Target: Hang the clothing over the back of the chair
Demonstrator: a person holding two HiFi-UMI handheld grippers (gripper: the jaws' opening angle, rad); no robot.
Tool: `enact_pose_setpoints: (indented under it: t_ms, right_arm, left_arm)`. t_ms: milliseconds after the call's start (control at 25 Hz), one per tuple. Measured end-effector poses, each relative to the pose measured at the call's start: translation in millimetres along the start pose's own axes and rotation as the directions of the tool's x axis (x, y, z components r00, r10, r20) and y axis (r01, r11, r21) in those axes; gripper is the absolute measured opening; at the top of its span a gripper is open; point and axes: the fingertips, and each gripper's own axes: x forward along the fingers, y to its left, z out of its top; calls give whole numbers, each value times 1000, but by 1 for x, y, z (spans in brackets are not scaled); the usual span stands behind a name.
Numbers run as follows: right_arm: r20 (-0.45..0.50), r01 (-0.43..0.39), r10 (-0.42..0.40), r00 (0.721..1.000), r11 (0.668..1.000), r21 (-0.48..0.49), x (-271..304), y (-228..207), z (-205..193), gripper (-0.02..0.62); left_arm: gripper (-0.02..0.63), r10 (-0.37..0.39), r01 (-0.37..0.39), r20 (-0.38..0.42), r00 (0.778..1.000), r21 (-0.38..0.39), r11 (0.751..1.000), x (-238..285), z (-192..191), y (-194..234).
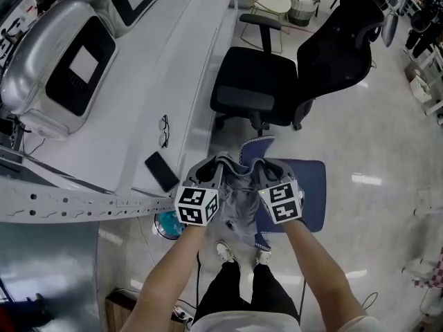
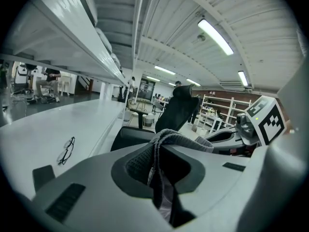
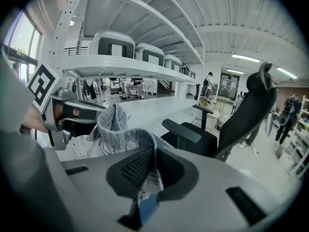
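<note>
A grey garment (image 1: 237,198) with a ribbed hem hangs between my two grippers in the head view. My left gripper (image 1: 210,173) is shut on its left part, and the ribbed cloth (image 2: 159,153) shows pinched between the jaws. My right gripper (image 1: 266,171) is shut on the right part, the cloth (image 3: 147,170) gripped between its jaws. Beneath the garment stands a blue chair (image 1: 313,194); its back (image 1: 257,146) points away from me. A black office chair (image 1: 291,75) stands farther off, its back (image 3: 246,117) to the right.
A long white table (image 1: 138,109) runs along the left, with glasses (image 1: 163,131) and a black phone (image 1: 162,171) on it. Grey machines (image 1: 59,68) sit on a shelf above. My feet (image 1: 241,254) show below the garment. A small round table (image 1: 271,5) stands far back.
</note>
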Motion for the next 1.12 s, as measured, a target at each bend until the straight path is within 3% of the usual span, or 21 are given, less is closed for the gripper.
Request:
enact_pose_setpoints:
  t_ms: [120, 200, 280, 360, 560, 920, 1120]
  right_arm:
    - [-16, -24, 25, 1000, 1000, 16, 5, 4, -8, 35]
    - [-24, -32, 32, 999, 999, 24, 6, 5, -11, 101]
    - [-28, -35, 36, 999, 999, 26, 6, 5, -13, 123]
    - [-33, -41, 42, 999, 999, 31, 4, 5, -15, 137]
    - [-37, -43, 44, 998, 998, 34, 1, 6, -18, 152]
    - [12, -24, 23, 1000, 998, 57, -14, 10, -2, 152]
    - [47, -13, 9, 999, 997, 78, -33, 15, 10, 131]
  left_arm:
    - [37, -14, 15, -31, 999, 11, 1000, 5, -9, -1]
    - [38, -14, 14, -44, 999, 13, 1000, 6, -14, -2]
    - [42, -13, 14, -57, 998, 9, 1000, 5, -20, -2]
    - [92, -20, 20, -76, 997, 1, 1000, 4, -27, -2]
    - [126, -3, 3, -87, 996, -2, 1000, -1, -34, -2]
    - [124, 4, -4, -46, 999, 1, 1000, -7, -19, -19]
    - [70, 16, -16, -14, 1000, -6, 1000, -16, -6, -35]
